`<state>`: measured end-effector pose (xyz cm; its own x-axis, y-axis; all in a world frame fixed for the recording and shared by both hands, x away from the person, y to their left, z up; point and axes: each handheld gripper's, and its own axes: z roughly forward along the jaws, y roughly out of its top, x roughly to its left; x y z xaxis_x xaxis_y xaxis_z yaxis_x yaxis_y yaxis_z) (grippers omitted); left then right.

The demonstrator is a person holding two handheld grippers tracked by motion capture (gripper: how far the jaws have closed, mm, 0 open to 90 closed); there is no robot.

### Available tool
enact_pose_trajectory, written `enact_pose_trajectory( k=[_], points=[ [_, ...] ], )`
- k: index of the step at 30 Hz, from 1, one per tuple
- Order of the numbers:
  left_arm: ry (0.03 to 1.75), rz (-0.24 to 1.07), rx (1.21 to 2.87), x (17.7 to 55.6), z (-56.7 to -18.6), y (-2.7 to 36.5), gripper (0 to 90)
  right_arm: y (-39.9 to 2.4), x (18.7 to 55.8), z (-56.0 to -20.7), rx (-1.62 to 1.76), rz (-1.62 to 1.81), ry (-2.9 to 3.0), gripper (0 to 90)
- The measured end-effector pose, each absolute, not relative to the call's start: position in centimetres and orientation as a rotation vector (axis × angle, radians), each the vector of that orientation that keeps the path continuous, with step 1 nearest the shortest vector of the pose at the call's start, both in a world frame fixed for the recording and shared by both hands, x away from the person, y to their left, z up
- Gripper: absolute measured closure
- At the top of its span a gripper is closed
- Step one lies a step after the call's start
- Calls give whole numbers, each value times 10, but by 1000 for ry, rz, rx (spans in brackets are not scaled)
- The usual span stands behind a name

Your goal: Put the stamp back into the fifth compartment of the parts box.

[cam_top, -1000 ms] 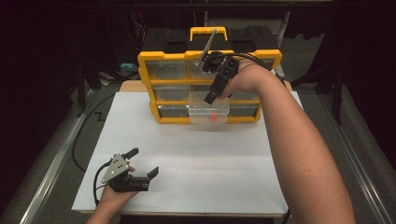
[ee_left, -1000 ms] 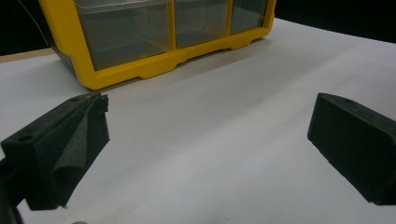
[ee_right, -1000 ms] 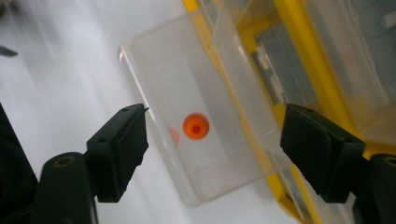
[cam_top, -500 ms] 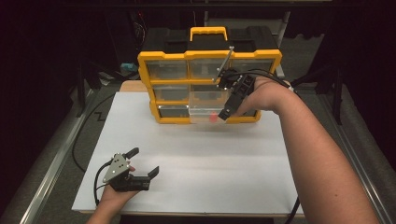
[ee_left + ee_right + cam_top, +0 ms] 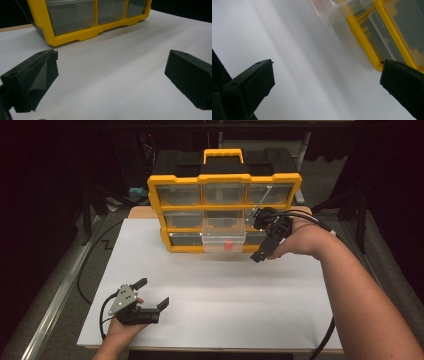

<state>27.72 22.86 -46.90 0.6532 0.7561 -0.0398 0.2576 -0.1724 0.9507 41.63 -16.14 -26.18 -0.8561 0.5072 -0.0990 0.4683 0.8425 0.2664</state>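
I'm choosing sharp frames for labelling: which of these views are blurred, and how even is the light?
High view: sharp, white table brightly lit, surroundings almost black. Left gripper view: crisp on the yellow organizer. Right gripper view: motion-smeared, streaks across the table, the pulled-out clear drawer soft and washed out.

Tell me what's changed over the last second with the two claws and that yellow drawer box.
The right claw has moved from above the pulled-out clear drawer down and to the right of the yellow organizer; its jaws have just been opening, with nothing between them. The left claw stayed open near the table's front edge, and the drawer with the red item stayed pulled out.
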Motion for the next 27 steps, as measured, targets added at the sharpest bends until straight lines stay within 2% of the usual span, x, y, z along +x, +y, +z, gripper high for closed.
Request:
enact_pose_trajectory(
  k=[11, 27],
  points=[
    [829, 552, 1728, 277, -468, 231, 2, -197, 402, -274, 824, 337, 2830, 3],
    [831, 549, 1726, 277, -468, 231, 2, -213, 392, -312, 870, 289, 2838, 3]
  ],
)
